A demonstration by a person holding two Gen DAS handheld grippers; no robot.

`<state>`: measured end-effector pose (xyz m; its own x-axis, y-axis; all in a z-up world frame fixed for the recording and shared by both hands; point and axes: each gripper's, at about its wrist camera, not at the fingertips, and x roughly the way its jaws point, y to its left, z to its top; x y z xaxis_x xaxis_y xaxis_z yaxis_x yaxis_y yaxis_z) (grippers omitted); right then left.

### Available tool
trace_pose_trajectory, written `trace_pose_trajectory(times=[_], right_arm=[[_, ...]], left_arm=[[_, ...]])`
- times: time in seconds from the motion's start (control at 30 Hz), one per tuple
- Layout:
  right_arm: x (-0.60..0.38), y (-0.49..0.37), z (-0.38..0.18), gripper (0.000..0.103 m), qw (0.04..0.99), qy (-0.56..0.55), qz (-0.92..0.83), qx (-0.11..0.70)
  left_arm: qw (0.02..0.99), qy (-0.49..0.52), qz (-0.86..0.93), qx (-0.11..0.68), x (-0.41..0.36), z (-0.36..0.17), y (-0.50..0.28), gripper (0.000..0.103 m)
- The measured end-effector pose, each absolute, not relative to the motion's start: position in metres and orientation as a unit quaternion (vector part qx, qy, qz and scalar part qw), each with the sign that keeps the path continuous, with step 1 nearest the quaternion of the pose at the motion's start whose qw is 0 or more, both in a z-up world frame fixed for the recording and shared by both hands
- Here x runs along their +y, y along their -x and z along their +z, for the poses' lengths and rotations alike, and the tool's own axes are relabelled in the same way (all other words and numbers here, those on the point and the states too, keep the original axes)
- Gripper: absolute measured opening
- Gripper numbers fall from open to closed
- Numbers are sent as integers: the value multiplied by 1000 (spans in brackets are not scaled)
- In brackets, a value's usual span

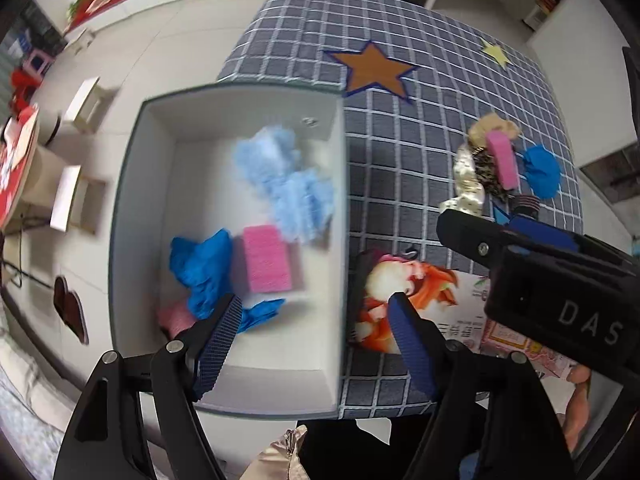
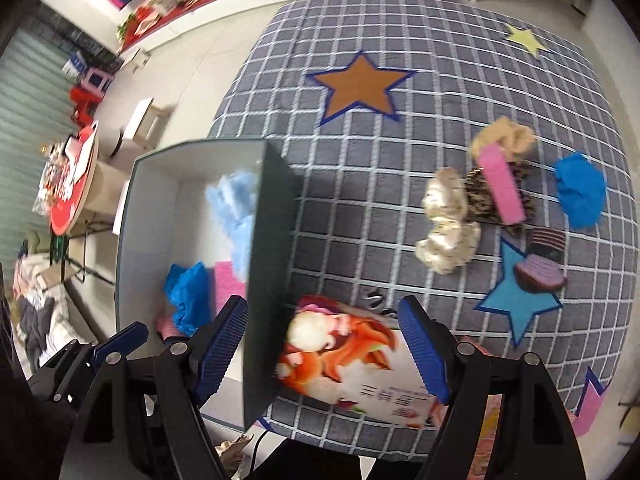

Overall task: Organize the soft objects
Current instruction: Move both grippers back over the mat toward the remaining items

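Note:
A white-lined box (image 1: 136,184) stands at the table's left edge; it also shows in the right wrist view (image 2: 276,240). In it lie a light blue fluffy piece (image 1: 284,184), a pink sponge (image 1: 266,258), a blue crumpled cloth (image 1: 202,268) and a pink item (image 1: 174,316). My left gripper (image 1: 316,340) is open and empty above the box's near right corner. My right gripper (image 2: 324,348) is open and empty over the box wall and a printed packet (image 2: 344,356). On the table at right lie a pink sponge (image 2: 502,186), a blue cloth (image 2: 580,190), a cream cloth (image 2: 446,224), a tan cloth (image 2: 508,134) and striped socks (image 2: 542,264).
The table carries a grey checked cloth (image 2: 360,200) with star patches. The right gripper's body (image 1: 560,280) shows at the right of the left wrist view. White stools (image 1: 86,104) and a round red table (image 2: 74,184) stand on the floor to the left.

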<state>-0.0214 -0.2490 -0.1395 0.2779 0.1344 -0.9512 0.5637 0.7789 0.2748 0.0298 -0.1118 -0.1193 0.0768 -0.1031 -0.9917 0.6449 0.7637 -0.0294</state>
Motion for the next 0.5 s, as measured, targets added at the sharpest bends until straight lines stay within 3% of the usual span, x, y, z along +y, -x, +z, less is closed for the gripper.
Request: trace_pose_trajectory(times=[0.5], right_arm=[[-324,86,-128,79,731,-348,-218,546]], left_arm=[[678,-273,-332,596,-197,-113,8,79]])
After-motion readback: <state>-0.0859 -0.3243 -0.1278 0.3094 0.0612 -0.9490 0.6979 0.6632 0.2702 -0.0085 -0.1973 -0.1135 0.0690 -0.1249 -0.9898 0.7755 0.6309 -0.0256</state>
